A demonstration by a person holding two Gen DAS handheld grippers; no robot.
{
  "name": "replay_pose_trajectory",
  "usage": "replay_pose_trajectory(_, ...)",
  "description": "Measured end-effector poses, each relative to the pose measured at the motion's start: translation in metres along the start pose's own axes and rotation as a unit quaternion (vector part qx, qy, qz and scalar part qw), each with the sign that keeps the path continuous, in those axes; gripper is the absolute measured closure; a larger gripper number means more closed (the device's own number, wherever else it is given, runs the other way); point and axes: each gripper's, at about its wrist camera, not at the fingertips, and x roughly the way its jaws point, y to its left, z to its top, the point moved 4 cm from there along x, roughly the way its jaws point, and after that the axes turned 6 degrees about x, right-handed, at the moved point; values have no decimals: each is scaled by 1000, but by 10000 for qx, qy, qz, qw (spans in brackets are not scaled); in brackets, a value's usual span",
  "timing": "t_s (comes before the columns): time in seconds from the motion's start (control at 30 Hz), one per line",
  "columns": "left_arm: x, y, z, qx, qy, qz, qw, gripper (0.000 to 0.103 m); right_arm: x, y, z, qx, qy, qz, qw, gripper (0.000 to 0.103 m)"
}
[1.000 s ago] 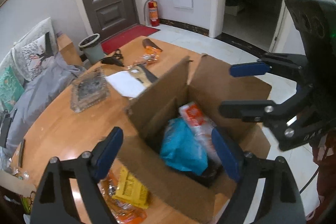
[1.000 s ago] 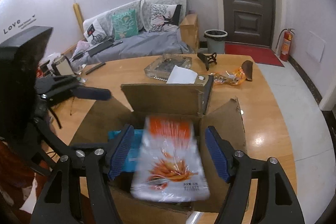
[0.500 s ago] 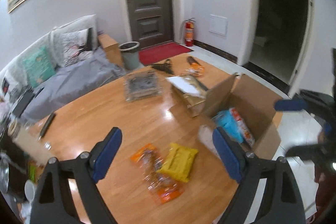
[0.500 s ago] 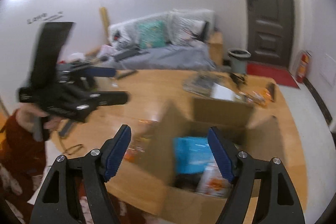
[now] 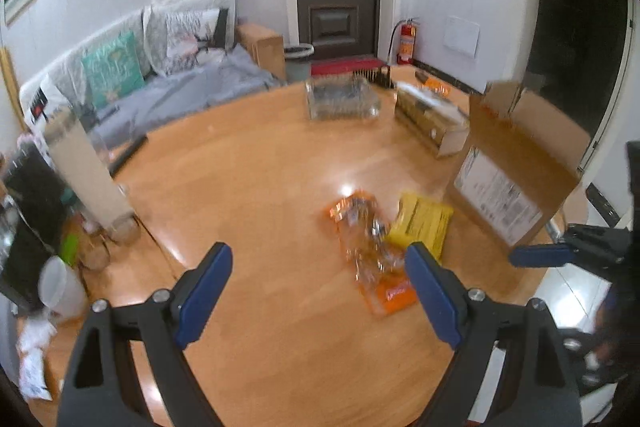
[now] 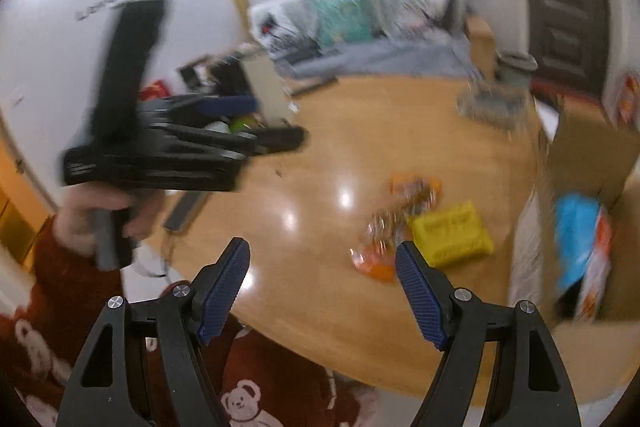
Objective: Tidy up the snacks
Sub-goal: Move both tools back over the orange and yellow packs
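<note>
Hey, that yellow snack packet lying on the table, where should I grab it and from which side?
Probably by its near short edge. The yellow packet lies flat on the table, its far end near the cardboard box, orange wrappers alongside. Come from above at the free near end, tongs pinching across the thin edge.

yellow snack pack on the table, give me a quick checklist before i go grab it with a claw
1. Left claw empty, jaws apart: ok.
2. Right claw empty, jaws apart: ok.
3. Yellow snack pack lies flat on the table, top uncovered: ok.
4. Pack clear of neighbours: not ok, the orange snack bag lies against its edge.
5. Cardboard box open, room beside the blue bag: ok.
6. Sharp view for aiming: not ok, both views are motion-blurred.
</note>
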Motion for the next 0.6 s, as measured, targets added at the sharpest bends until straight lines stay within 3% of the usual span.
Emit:
replay_pose_trajectory(0.17,48,-24,-28,-43,349,-434,9984,17,51,-31,-26,438,32,-387,9983,29)
replay_pose_trajectory(0.23,69,-35,-33,-83,505,-455,9976,24,68,-44,-36,585,101,-580,9965,29)
replay_pose_trajectory(0.3,90,-48,-38,-61,684,-612,9958,31,76,-54,-36,621,128,-700,9955,29)
replay_pose_trajectory(0.6,132,-81,-32,38,974,-879,9913,31,80,-75,-49,347,139,-1241,9916,29)
